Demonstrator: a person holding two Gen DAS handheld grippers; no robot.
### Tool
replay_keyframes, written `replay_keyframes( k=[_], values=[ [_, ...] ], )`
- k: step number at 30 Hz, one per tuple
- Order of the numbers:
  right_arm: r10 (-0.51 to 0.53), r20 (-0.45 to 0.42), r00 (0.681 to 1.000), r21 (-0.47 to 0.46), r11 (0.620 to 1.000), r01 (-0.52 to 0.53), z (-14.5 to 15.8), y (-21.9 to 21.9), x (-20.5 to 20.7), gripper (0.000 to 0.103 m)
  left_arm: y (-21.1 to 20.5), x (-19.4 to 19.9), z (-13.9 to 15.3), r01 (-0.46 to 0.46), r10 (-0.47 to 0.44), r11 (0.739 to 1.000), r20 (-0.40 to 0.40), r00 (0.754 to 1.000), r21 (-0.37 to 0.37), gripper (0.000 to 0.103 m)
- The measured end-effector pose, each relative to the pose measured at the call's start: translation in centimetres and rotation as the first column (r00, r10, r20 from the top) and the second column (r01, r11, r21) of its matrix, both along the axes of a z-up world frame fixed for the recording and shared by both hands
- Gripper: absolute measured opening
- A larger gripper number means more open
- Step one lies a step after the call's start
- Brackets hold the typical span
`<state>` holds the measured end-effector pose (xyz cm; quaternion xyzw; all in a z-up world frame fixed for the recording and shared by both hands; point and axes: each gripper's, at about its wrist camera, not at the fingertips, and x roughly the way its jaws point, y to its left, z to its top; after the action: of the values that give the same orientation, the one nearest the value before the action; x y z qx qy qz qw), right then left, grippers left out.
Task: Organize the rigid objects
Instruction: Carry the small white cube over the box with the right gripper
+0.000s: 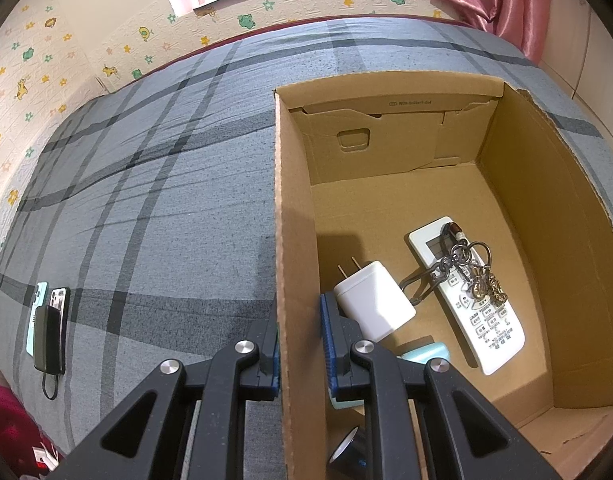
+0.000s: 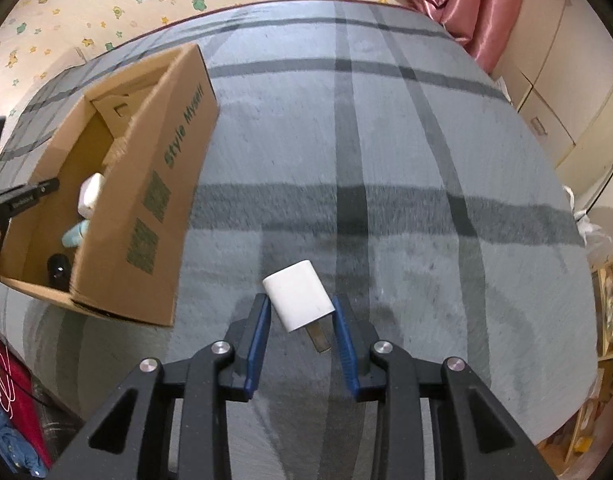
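Observation:
My right gripper (image 2: 301, 309) is shut on a white charger plug (image 2: 296, 294), its blue pads pressing both sides. The plug hangs just above the grey plaid bed cover (image 2: 406, 160), with a metal prong showing under it. An open cardboard box (image 2: 146, 200) stands to the left. My left gripper (image 1: 300, 314) is shut on the left wall of the cardboard box (image 1: 290, 200), one finger outside and one inside. In the box lie another white charger (image 1: 372, 300), a white remote (image 1: 472, 304), a key bunch (image 1: 472, 268) on top of the remote, a light blue item (image 1: 426, 353) and a dark round object (image 1: 348, 450).
Two phones and a black power bank (image 1: 48, 332) lie on the bed cover at the far left. A pink curtain (image 2: 458, 4) hangs at the back right and a patterned wall (image 1: 46, 80) borders the bed. Clothes (image 2: 10, 420) lie below the bed's near left edge.

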<state>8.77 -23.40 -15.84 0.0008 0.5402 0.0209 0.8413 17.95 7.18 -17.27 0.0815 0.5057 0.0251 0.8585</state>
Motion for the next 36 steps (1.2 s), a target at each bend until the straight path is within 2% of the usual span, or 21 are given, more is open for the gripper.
replay_keyframes(
  k=[20,36],
  values=[
    [0.074,0.114,0.991,-0.012,0.997,-0.073,6.4,3.9,4.1,0.034,0.2,0.1,0.0,0.001,-0.001,1.0,-0.003,1.0,-0.015,0.016],
    [0.155,0.155,0.976,0.015,0.987,-0.159,8.6,9.1,7.8,0.034,0.3,0.1,0.0,-0.006,0.006,1.0,-0.004,1.0,-0.029,0.016]
  ],
)
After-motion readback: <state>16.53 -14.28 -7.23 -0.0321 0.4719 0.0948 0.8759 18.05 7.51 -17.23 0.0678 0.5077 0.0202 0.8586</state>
